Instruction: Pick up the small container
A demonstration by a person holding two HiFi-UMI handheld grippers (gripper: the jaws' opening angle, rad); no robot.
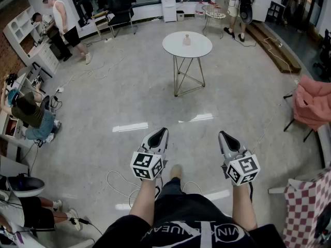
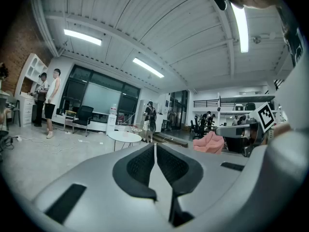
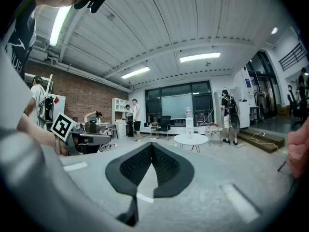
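Head view: the small container (image 1: 186,39) is a pale, squat bottle shape with a narrower top. It stands upright near the middle of a round white table (image 1: 200,49) on thin wire legs, back from the rim on every side and well apart from both tools. A broad stretch of shiny grey floor (image 1: 129,97) lies open between the wearer and the table. The left tool (image 1: 162,132) and right tool (image 1: 222,135) are held out side by side, each with its jaws pressed together on nothing. Loose cables (image 1: 108,179) curl by the wearer's feet. A pink-draped chair (image 1: 312,105) and a checked cloth (image 1: 306,211) stand off to the right. People (image 1: 62,22) stand by the left wall, and another person (image 1: 237,6) stands beyond the table.
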